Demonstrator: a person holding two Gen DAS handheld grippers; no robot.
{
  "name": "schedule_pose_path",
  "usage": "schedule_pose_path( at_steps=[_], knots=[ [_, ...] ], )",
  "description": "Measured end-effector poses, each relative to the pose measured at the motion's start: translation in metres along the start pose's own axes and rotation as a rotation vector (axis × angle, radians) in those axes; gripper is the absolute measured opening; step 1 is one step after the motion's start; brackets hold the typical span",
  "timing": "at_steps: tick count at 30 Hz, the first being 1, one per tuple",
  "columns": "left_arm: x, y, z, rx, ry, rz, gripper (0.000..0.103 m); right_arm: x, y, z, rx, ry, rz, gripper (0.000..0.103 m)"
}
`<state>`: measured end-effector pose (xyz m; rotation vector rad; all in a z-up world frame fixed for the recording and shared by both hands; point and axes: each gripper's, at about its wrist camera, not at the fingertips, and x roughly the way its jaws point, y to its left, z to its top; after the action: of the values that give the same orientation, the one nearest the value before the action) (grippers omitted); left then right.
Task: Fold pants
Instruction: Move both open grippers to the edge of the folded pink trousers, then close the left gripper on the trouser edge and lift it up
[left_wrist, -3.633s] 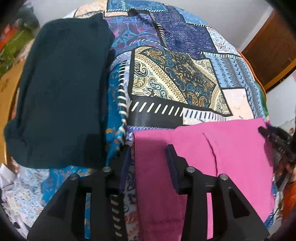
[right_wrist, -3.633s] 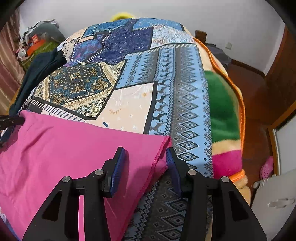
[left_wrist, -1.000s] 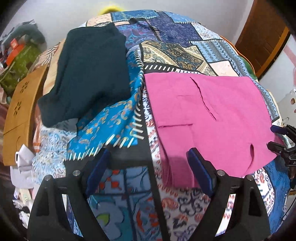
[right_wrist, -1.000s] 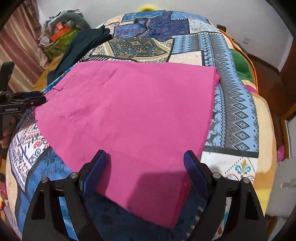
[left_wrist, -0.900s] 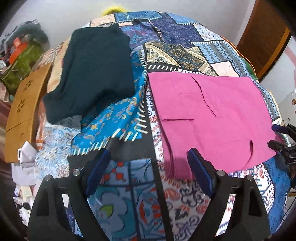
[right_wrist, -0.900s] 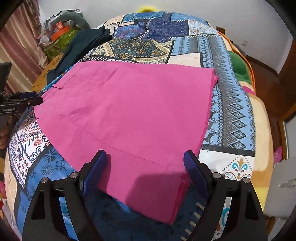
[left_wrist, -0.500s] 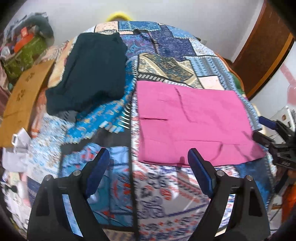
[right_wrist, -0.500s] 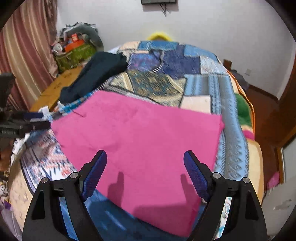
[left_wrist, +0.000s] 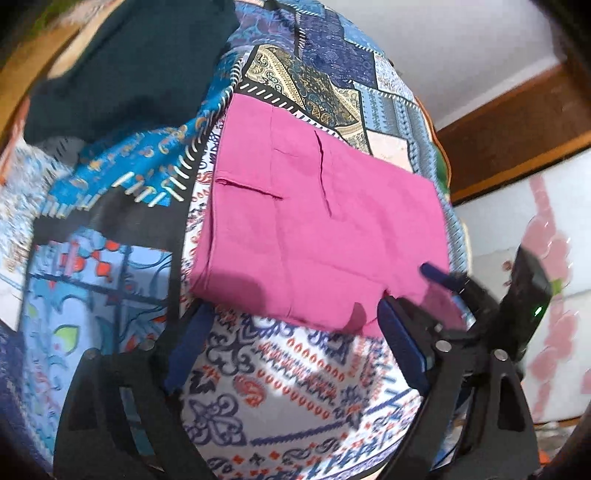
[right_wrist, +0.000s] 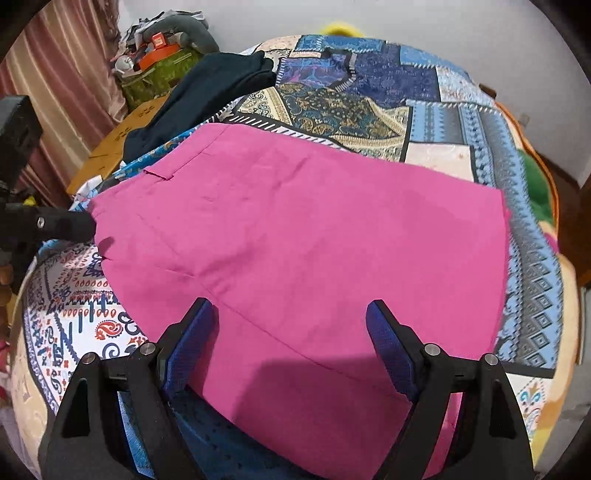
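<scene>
The pink pants (left_wrist: 317, 221) lie folded flat on the patterned bedspread (left_wrist: 280, 387). My left gripper (left_wrist: 291, 308) hovers at their near edge with its jaws opening; the hem lies between the fingertips but the pads do not press on it. Over the other end of the pants (right_wrist: 303, 236), my right gripper (right_wrist: 288, 304) stands open above the cloth and holds nothing. Each gripper shows in the other's view: the right gripper (left_wrist: 443, 288) at the pants' right corner, the left gripper (right_wrist: 59, 225) at their left corner.
A dark teal garment (left_wrist: 122, 62) (right_wrist: 207, 85) lies on the bed beyond the pants. A wooden board (right_wrist: 110, 144) and a pile of clutter (right_wrist: 159, 44) sit past the bed's left side. A green blanket (right_wrist: 535, 184) hangs at the right edge.
The left wrist view has rolled and its gripper has drawn up to the pants' near edge. The right gripper has come in closer over the pants. The pants have not moved.
</scene>
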<state>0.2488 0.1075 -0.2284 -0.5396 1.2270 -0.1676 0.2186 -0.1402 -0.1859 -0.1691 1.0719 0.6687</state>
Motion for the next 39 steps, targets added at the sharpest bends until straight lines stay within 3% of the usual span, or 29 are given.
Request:
schedule_pose_path(
  at_steps=[7,8,9,11,14,20,26,33,39],
  knots=[
    [0.010,0.000,0.014,-0.079,-0.019,-0.045,0.089,0.003,0.000,-0.003,0.020,0.005,0.025,0.082],
    [0.011,-0.001,0.015,-0.087,-0.027,-0.036,0.081,0.003,0.000,-0.003,0.021,0.004,0.026,0.082],
    [0.011,-0.002,0.017,-0.090,-0.040,-0.003,0.061,0.002,0.000,-0.003,0.022,0.003,0.028,0.082],
    [0.012,-0.001,0.018,-0.092,-0.063,0.088,0.032,0.002,-0.001,-0.003,0.026,0.002,0.033,0.082],
    [0.010,0.002,0.014,-0.099,-0.100,0.100,0.024,0.000,-0.003,-0.005,0.043,-0.001,0.046,0.082],
    [-0.015,-0.007,-0.008,-0.005,-0.177,0.167,0.023,-0.015,-0.010,-0.013,0.110,-0.039,0.107,0.081],
    [-0.061,-0.023,-0.033,0.144,-0.346,0.402,0.020,-0.036,-0.012,-0.022,0.112,-0.073,0.054,0.081],
    [-0.093,-0.048,-0.054,0.305,-0.518,0.621,0.019,-0.050,-0.002,-0.039,0.084,-0.078,0.026,0.081],
    [-0.089,-0.081,-0.057,0.433,-0.562,0.651,0.018,-0.039,0.004,-0.039,0.064,-0.055,0.010,0.081]
  ],
)
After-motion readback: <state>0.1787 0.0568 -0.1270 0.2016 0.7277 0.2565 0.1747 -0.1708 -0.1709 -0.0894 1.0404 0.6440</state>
